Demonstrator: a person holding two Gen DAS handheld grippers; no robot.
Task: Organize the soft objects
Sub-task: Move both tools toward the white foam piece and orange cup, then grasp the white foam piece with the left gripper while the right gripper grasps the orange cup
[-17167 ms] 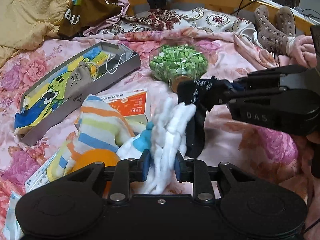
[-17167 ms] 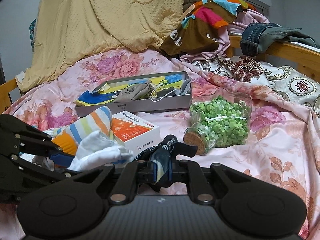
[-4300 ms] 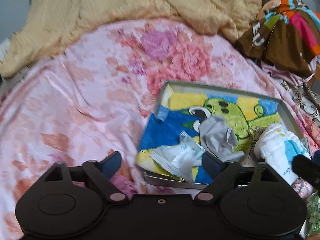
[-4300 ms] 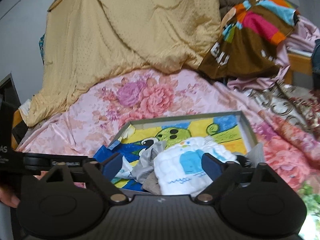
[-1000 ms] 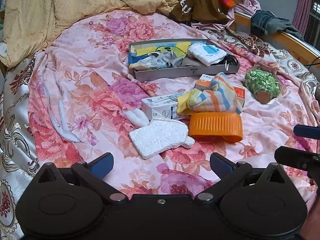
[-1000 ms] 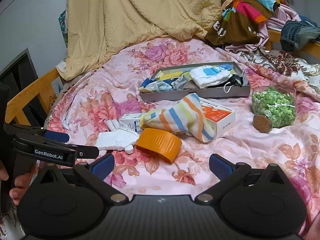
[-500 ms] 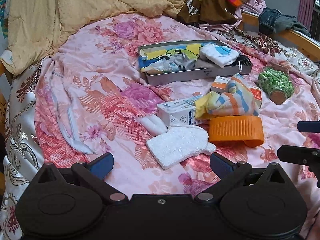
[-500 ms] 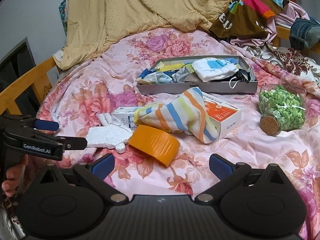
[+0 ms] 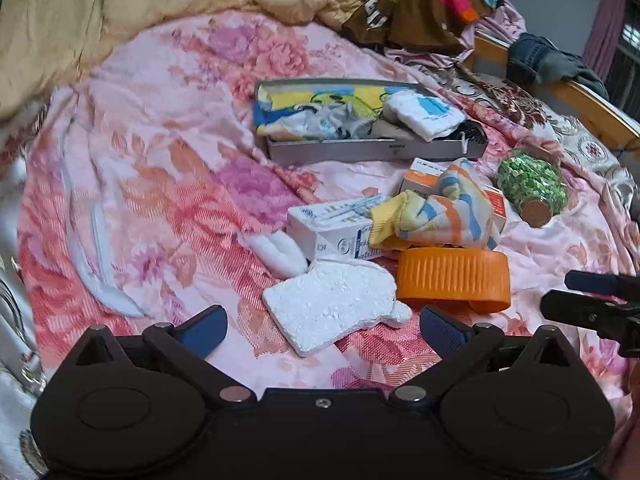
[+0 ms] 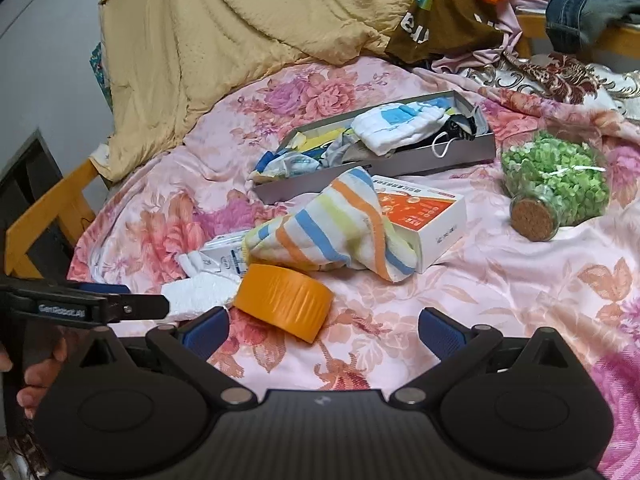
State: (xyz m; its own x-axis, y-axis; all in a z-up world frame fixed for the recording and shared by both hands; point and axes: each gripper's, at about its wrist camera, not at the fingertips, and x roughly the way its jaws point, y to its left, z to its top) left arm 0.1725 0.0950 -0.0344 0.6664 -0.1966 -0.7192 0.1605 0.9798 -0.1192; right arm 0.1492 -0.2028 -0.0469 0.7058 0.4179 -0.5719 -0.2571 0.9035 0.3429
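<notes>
Both grippers, left [image 9: 322, 326] and right [image 10: 322, 328], gape empty; ahead lie one striped sock [image 10: 332, 226], two cartons, one jar [image 10: 556, 184], and one tray [image 9: 372, 150] holding cloths

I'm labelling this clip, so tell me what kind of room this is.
Most likely a bedroom: a floral bedspread, a rumpled yellow quilt and a wooden bed rail.

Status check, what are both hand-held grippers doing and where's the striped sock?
Left hand-held gripper open, empty. Right hand-held gripper open, empty. Striped sock outside grey tray, draped over orange box. Orange lid sits nearest.
</notes>
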